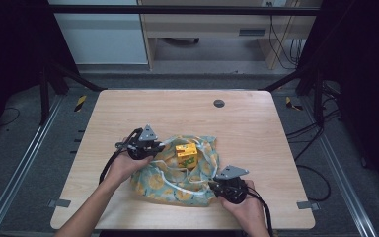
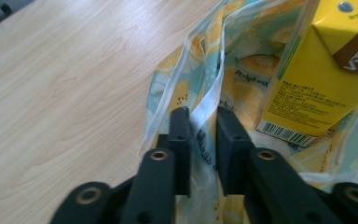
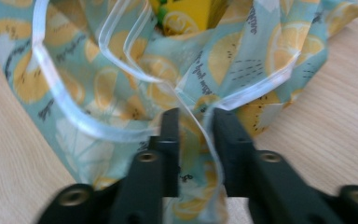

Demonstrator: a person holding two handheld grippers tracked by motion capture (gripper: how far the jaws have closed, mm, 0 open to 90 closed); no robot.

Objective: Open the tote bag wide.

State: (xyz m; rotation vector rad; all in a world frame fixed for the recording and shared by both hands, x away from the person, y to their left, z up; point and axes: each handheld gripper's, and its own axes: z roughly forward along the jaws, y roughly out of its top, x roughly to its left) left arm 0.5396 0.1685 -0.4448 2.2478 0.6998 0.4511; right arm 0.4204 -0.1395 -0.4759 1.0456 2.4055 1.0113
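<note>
A teal fabric bag printed with yellow lemons lies low in the frame's centre on the pale wooden counter, a yellow drink carton standing inside. Both grippers, left and right, have their fingers nearly closed, pinching the bag's cloth (white-trimmed edges).

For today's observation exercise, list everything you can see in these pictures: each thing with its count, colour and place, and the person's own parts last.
table: one, light wood, centre of the high view.
bag: one, pale teal cloth with yellow lemon print and whitish edging, near middle of the table.
drink carton: one, yellow with a brown label, standing on the bag.
cable cap: one, dark grey, round, far side of the tabletop.
cabinet: one, pale wood, on the floor beyond the table.
left tool: one, black, jaws closed on the bag's whitish edging.
right tool: one, black, jaws closed on the bag's near edge.
forearms: two, entering from the bottom of the high view.
</note>
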